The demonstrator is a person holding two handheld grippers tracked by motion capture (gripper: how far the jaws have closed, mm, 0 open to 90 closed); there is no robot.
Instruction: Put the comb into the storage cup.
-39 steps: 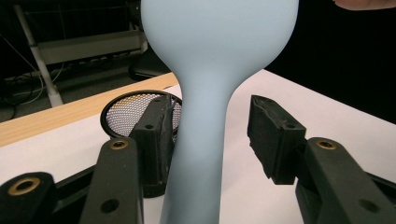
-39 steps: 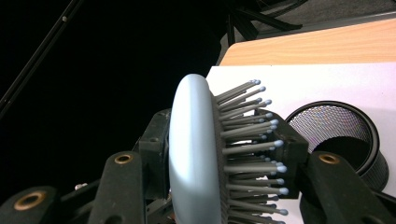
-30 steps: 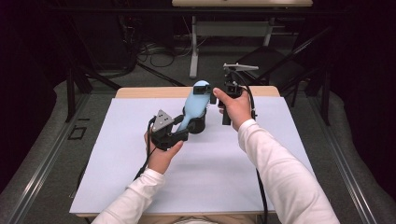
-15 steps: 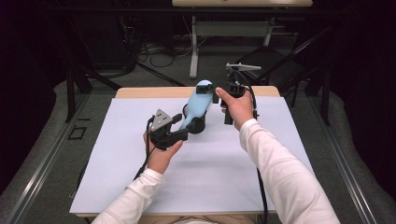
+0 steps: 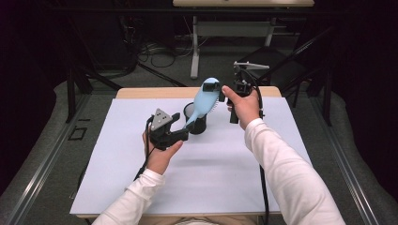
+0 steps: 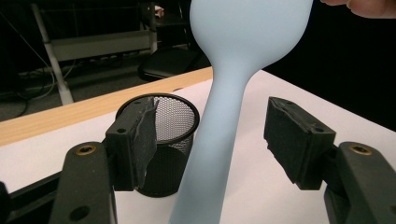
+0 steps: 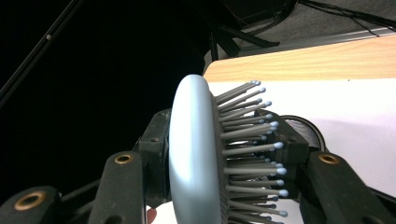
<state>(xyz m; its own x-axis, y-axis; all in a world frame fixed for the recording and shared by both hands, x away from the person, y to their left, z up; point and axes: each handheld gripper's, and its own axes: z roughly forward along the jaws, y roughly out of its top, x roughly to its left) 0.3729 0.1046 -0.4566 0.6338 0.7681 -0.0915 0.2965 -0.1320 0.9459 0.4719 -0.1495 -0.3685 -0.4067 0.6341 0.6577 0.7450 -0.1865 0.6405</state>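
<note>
White sleeves (image 5: 286, 173); black gripper (image 6: 219, 140) with brass screws (image 6: 85, 150).

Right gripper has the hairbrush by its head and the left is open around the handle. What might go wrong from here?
1. The right gripper clamps the light blue hairbrush across its back and its bristles, which may give, so the grip could slip.
2. The left gripper has its jaws wide of the handle, touching nothing; a release now would likely drop the brush.
3. The black mesh cup stands just behind; a swinging handle could tip it.
</note>
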